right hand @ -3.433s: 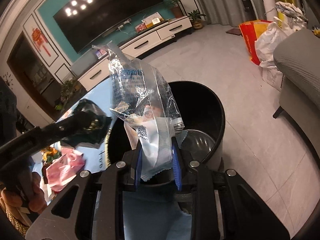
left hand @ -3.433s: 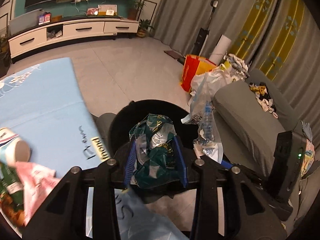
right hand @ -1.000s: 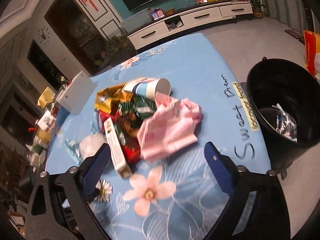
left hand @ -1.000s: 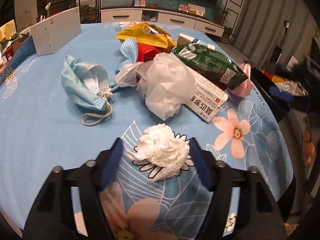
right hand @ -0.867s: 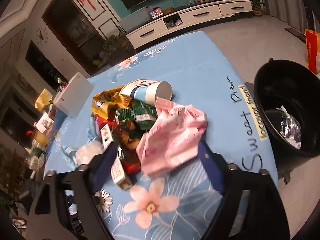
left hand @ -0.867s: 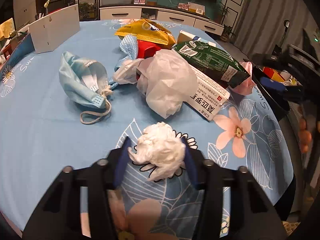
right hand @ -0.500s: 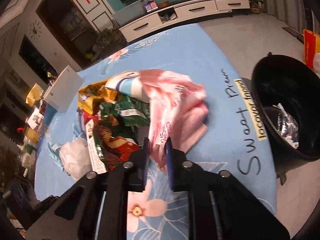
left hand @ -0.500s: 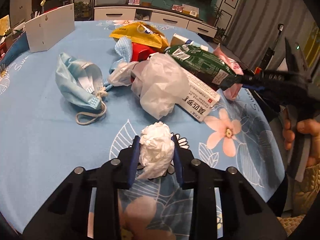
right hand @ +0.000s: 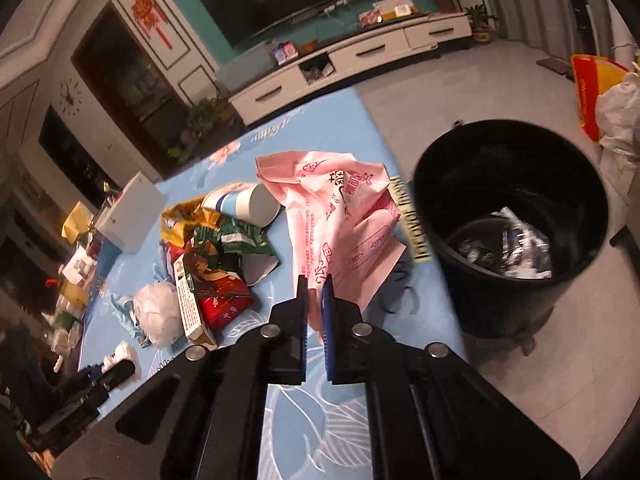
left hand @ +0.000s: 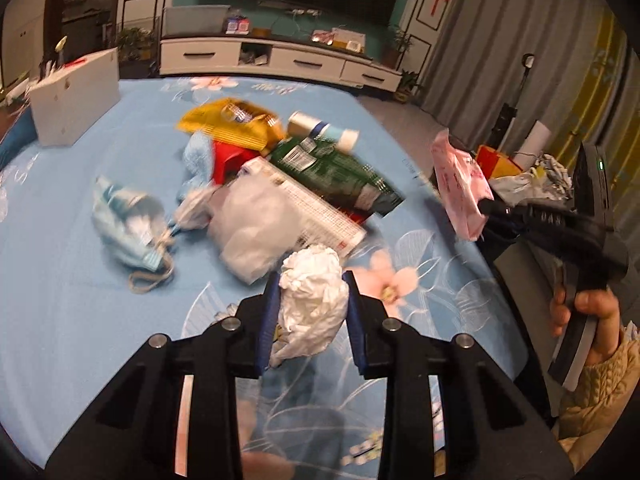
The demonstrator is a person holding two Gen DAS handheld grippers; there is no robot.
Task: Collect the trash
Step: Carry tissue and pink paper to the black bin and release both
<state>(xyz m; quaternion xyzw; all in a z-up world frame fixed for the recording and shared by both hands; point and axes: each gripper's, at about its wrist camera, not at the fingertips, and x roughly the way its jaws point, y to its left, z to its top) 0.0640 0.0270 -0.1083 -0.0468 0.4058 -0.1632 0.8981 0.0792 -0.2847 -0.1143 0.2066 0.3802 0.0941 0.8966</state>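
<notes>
only the right wrist view shows the black bin (right hand: 508, 184).

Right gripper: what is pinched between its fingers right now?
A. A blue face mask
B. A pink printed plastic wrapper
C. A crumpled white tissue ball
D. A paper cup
B: in the right wrist view the right gripper has its fingers shut on the lower edge of the pink wrapper, lifted above the blue tablecloth.
</notes>
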